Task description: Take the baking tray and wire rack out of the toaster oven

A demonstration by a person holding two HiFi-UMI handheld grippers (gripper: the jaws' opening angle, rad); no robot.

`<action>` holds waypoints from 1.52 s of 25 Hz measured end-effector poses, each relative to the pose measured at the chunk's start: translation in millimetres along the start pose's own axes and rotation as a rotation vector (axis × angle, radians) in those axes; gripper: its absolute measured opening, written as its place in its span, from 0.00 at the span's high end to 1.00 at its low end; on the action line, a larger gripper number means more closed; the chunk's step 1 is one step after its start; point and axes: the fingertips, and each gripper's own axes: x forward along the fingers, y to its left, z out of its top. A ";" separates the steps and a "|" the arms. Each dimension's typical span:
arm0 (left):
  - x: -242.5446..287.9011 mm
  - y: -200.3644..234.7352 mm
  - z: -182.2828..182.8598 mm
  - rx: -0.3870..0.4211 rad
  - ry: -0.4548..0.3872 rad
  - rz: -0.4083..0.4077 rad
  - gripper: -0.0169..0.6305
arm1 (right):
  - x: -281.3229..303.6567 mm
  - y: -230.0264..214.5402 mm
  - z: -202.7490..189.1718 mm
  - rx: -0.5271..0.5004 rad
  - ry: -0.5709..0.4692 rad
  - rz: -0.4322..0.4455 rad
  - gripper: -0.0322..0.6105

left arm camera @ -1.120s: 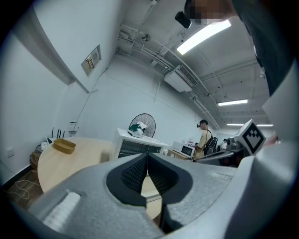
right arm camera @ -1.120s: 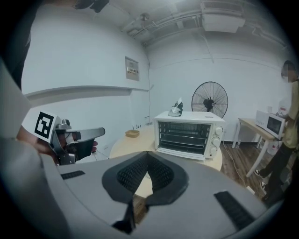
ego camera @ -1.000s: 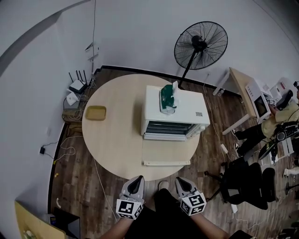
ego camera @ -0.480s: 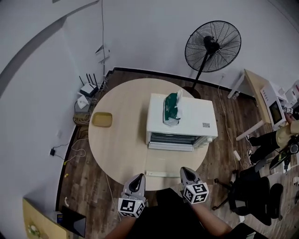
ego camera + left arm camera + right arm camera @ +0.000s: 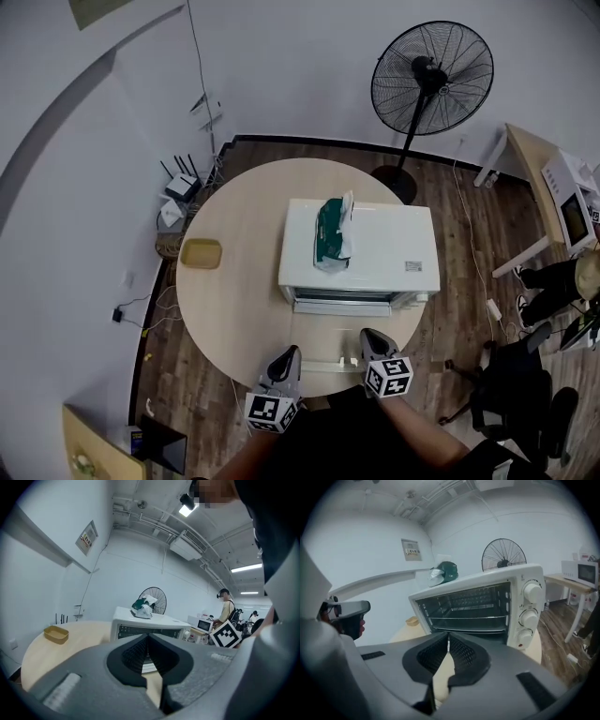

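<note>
Baking tray (image 5: 471,630) and wire rack (image 5: 468,617) are both sitting inside the toaster oven (image 5: 375,253), as far as the right gripper view lets me judge. Thin bars are crossing the dark cavity on the side rails. The flatter edge below them is probably the tray, though the dimness is making that uncertain.

Nearest the person, at 6 o'clock of the round tabletop (image 5: 234,309), the left gripper (image 5: 291,352) is hovering just inside the rim. Its jaws are pressed together and holding nothing. Beside it, toward 5 o'clock, the right gripper (image 5: 367,334) is hanging over the lowered door (image 5: 319,343). Its jaws are likewise closed tip to tip and empty, and it is pointing into the oven's mouth.

Both are facing the opening squarely, probably so that each can take a front edge once the jaws are parted. Closed as they are, neither can grasp anything yet. The door is lying flat toward the person, which is leaving the shelves reachable from the front.

On the oven's roof a green tissue pack (image 5: 330,234) is resting, clear of the opening. Farther off, at 9 o'clock, a yellow dish (image 5: 201,253) is sitting alone. Beyond the tabletop at 1 o'clock a floor fan (image 5: 431,80) is standing by the wall.
</note>
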 end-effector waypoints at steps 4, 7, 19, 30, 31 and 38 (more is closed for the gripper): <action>18.0 -2.5 -2.5 -0.004 0.016 0.005 0.95 | 16.6 -13.7 -0.1 0.049 0.007 0.009 0.95; 24.8 0.8 -4.3 -0.016 0.026 0.023 0.95 | 29.3 -24.3 -3.5 0.111 0.014 0.011 0.95; 19.9 14.3 -4.8 -0.053 0.035 0.086 0.95 | 79.3 -62.8 -15.7 0.629 -0.119 0.023 0.74; -9.5 29.2 5.2 -0.078 0.044 0.076 0.95 | 111.8 -77.2 -23.8 1.042 -0.262 0.032 0.70; -10.8 31.7 5.2 -0.079 0.045 0.080 0.95 | 114.5 -81.7 -23.5 1.062 -0.276 0.024 0.69; -18.0 41.9 -3.2 -0.098 0.060 0.106 0.95 | 133.1 -101.2 -29.8 1.187 -0.346 -0.002 0.66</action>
